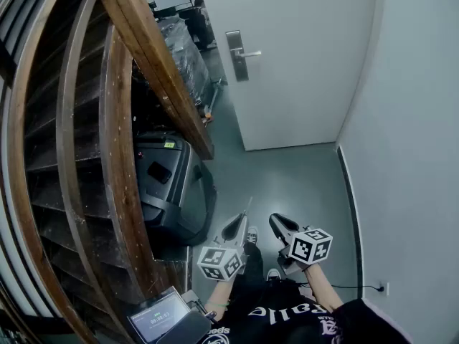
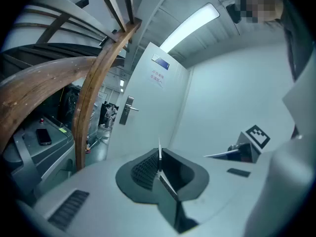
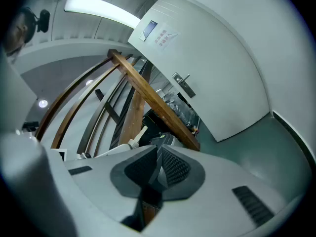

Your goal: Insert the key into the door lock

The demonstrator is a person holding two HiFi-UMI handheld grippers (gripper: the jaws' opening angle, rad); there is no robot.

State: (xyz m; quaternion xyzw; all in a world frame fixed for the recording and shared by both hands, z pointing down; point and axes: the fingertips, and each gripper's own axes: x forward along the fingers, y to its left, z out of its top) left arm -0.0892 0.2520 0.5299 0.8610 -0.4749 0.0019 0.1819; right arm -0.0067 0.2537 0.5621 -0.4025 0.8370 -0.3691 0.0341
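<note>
The approach is in hand: the left gripper (image 1: pixel 235 226) pinches the thin key (image 1: pixel 247 208), the right gripper (image 1: pixel 279 224) is pressed together on nothing, and the door lock (image 1: pixel 238 54) stands well apart, so next likely comes closing in and lining the blade up with the keyhole.

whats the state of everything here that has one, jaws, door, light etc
left gripper: jaws shut on the key, thin blade sticking out ahead
right gripper: jaws shut, nothing between them
door: looks open, a room shows past its handle edge
door handle: level, nothing touching it
ceiling light: on
</note>
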